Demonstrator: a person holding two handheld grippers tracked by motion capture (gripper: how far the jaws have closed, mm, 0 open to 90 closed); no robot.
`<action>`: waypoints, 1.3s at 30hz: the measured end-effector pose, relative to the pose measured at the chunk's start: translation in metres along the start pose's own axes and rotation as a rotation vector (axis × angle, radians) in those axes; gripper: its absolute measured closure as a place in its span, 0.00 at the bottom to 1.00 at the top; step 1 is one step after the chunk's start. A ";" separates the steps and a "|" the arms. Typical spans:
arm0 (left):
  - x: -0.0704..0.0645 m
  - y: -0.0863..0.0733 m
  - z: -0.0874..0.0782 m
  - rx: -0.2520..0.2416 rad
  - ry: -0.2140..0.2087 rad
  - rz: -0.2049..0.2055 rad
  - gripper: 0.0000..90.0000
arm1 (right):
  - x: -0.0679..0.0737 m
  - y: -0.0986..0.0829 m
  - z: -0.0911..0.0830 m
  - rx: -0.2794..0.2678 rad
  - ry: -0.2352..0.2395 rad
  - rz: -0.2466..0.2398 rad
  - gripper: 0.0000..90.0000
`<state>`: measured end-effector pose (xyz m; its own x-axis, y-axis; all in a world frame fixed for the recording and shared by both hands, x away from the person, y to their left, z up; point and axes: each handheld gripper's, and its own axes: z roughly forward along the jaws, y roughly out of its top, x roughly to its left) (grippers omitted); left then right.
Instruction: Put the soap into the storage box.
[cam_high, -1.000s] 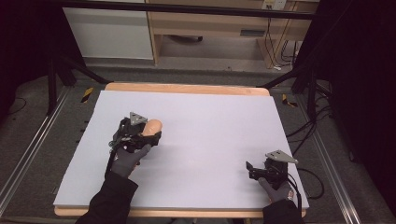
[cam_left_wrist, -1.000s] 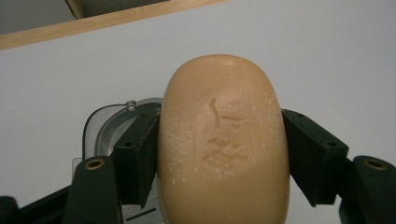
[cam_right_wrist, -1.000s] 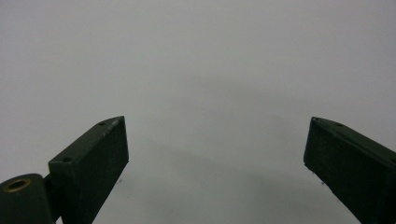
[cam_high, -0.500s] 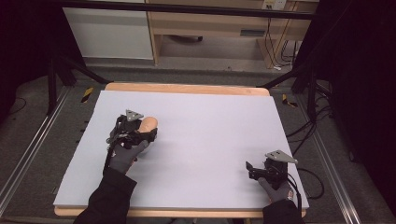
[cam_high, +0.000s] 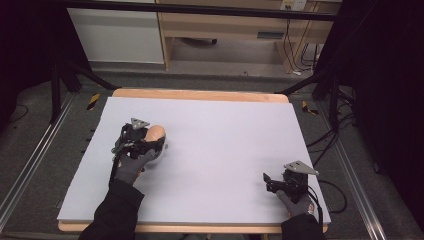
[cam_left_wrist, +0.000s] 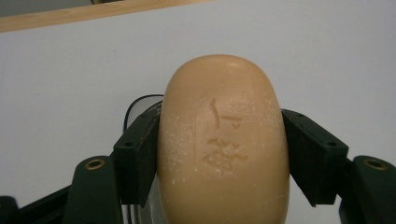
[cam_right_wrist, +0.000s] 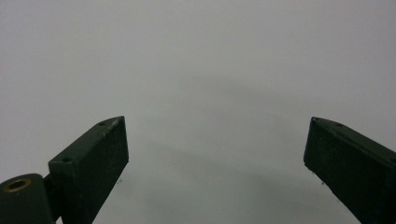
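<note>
A tan oval soap bar (cam_left_wrist: 223, 140) with a stamped mark sits between the jaws of my left gripper (cam_left_wrist: 224, 135), which is shut on its two long sides. In the high view the soap bar (cam_high: 156, 133) is at the left middle of the white table sheet (cam_high: 225, 130), with the left gripper (cam_high: 151, 140) and a gloved hand just behind it. A thin dark curved edge (cam_left_wrist: 138, 99) shows under the soap; what it belongs to I cannot tell. My right gripper (cam_high: 268, 180) rests near the front right corner, its jaws wide apart over bare sheet (cam_right_wrist: 217, 144).
The sheet covers a wooden table whose far edge (cam_high: 200, 94) shows as a light strip. Metal rails (cam_high: 30, 165) run along both sides on the floor. Cables (cam_high: 330, 145) trail off the right side. A cabinet (cam_high: 225, 25) stands beyond the table.
My left gripper has shifted a little to the left with the soap bar still in it. The right gripper has stayed where it was.
</note>
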<state>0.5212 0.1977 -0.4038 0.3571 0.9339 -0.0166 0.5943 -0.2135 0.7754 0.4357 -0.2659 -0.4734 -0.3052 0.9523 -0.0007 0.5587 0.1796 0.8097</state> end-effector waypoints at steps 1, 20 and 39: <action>0.000 -0.001 0.001 -0.003 0.000 -0.006 0.36 | 0.000 0.000 0.000 0.002 0.003 0.004 0.08; 0.008 -0.011 0.010 0.024 0.007 -0.017 0.36 | 0.001 0.000 0.000 0.005 0.002 0.006 0.08; 0.009 -0.016 0.018 0.045 0.013 -0.023 0.36 | 0.000 0.000 0.000 0.004 0.000 0.003 0.08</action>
<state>0.5275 0.2049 -0.4276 0.3337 0.9423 -0.0262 0.6342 -0.2039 0.7458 0.4356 -0.2655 -0.4737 -0.3033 0.9529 0.0020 0.5629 0.1775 0.8073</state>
